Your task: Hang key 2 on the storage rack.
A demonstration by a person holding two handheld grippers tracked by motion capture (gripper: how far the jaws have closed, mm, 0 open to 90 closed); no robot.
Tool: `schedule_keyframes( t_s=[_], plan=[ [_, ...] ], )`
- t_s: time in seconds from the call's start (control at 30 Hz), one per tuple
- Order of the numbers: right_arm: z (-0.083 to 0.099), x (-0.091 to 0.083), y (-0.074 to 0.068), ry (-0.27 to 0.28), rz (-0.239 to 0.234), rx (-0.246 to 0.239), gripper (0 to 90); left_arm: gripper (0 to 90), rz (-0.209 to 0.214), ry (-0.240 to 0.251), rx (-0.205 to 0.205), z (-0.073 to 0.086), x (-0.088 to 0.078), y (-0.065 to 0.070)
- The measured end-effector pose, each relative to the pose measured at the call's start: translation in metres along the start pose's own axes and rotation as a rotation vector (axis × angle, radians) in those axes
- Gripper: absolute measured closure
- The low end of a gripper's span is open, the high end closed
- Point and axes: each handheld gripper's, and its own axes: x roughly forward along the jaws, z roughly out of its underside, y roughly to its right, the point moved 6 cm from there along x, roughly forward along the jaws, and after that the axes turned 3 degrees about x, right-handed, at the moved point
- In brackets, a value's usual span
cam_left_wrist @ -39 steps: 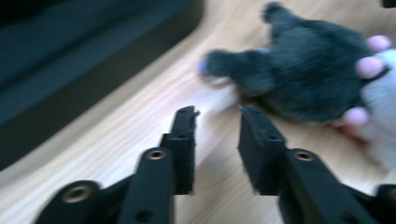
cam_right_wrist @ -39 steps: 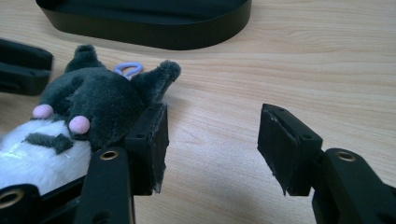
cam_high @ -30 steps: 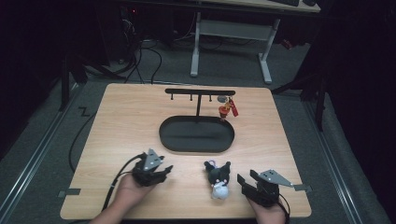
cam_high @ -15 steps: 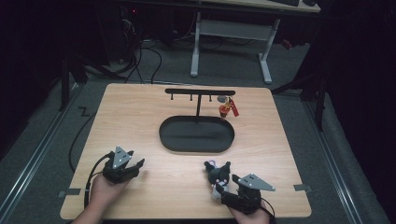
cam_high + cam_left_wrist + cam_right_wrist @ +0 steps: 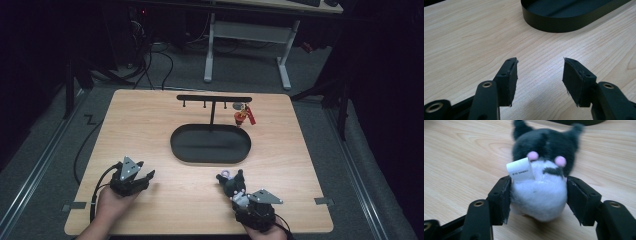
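A small plush toy [image 5: 539,175], black on top with a white lower half, lies on the wooden desk [image 5: 150,125] near the front edge on the right side, well short of the black oval tray [image 5: 210,145]. Its long axis runs from the person's side toward the tray: the white end faces the right gripper [image 5: 239,199] and the black end with its two ear tips points away toward the tray, leaning slightly left in the high view. A silver ring [image 5: 223,174] shows at its far end there. A white label [image 5: 520,172] sticks up from the seam between white and black, with two pink dots beside it.

The right gripper's jaws have just been closing, and they now sit on either side of the white end, both pads against the fur, pinching the toy.

The left gripper [image 5: 139,181] rests low over bare desk at the front left, well apart from the toy, its jaws spread with nothing between them.

Behind the tray stands a black T-shaped rack [image 5: 214,100] with a red keychain [image 5: 243,116] hanging near its right end.
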Motion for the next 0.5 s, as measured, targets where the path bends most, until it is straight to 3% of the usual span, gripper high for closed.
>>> schedule_keyframes(
  t_s=[0.13,0.23,0.5],
  plan=[
    [0.001,-0.004,0.014,0.004,0.032,0.021,38.9,45.4,0.001,-0.001,0.002,0.0,-0.001,0.0],
    [0.0,-0.005,0.016,0.003,0.018,0.024,36.1,45.3,0.002,0.002,0.005,-0.001,-0.001,-0.001],
    [0.002,0.003,0.017,-0.087,-0.008,0.016,19.2,45.3,0.026,0.008,0.0,-0.001,0.004,-0.002]
  ],
)
